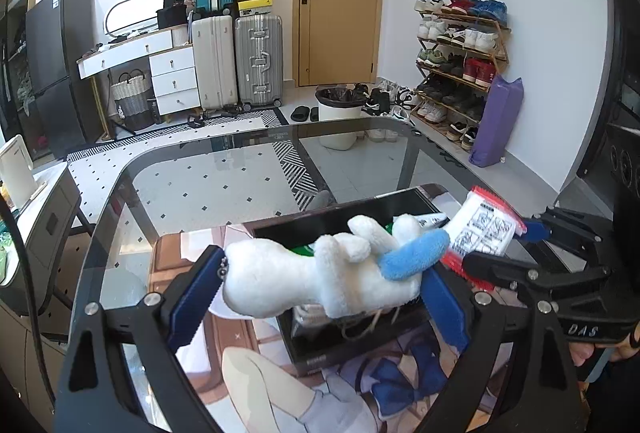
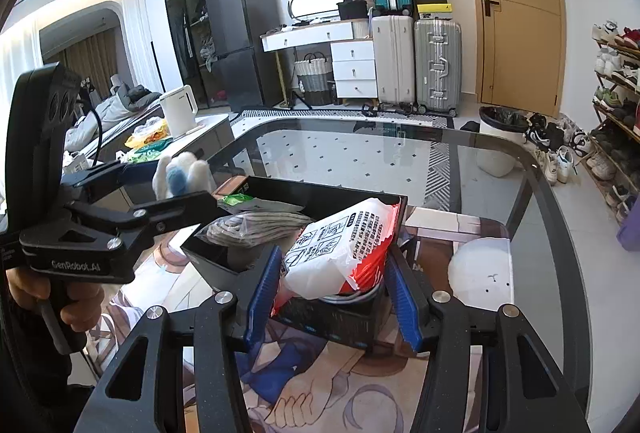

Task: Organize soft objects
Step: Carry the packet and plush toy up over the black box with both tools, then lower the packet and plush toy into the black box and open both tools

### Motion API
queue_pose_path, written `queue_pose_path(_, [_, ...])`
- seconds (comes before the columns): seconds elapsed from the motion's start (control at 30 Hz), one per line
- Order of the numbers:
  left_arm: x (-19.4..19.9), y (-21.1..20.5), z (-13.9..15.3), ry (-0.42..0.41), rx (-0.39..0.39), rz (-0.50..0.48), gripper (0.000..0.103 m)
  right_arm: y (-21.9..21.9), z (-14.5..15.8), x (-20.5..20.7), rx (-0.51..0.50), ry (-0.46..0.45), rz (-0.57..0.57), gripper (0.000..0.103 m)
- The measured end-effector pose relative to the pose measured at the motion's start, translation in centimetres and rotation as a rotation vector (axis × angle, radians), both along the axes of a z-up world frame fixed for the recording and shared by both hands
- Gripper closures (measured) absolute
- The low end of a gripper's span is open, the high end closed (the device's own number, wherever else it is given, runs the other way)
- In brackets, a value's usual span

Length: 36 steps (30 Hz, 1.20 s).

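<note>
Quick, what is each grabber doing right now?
Left gripper: closed on the white plush toy, wide apart because the toy is fat.
Right gripper: closed on the red and white packet.

The left gripper (image 1: 324,297), black-framed with ridged blue pads, holds its jaws wide, both pads pressed on the white and blue plush toy (image 1: 332,269) spanning them. The right gripper (image 2: 330,293), of the same build, has its jaws drawn in on the white and red plastic packet (image 2: 336,249). A hand (image 2: 60,297) wraps the left gripper's black handle.
</note>
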<state>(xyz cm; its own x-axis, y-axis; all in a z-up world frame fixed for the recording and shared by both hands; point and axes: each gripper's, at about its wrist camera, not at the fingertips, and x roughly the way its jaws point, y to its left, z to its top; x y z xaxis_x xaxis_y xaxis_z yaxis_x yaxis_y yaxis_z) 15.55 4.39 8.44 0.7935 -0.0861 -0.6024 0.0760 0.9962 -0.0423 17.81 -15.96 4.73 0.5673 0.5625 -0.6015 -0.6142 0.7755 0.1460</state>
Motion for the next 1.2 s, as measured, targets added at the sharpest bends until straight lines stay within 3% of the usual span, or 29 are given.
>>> queue_pose_path(0.63, [4.1, -0.2, -2.8, 0.074, 0.047, -0.017, 0.01, 2.7, -1.3, 5.1, -0.002, 0.039, -0.004, 0.05])
queue_pose_path(0.87, [4.3, -1.1, -4.3, 0.109, 0.101, -0.042, 0.01, 3.0, -2.1, 5.7, -0.015, 0.053, 0.011, 0.05])
queue_pose_path(1.2, [4.1, -0.6, -4.4, 0.128, 0.067, -0.046, 0.01, 3.1, -1.5, 5.0, 0.011, 0.037, 0.054, 0.05])
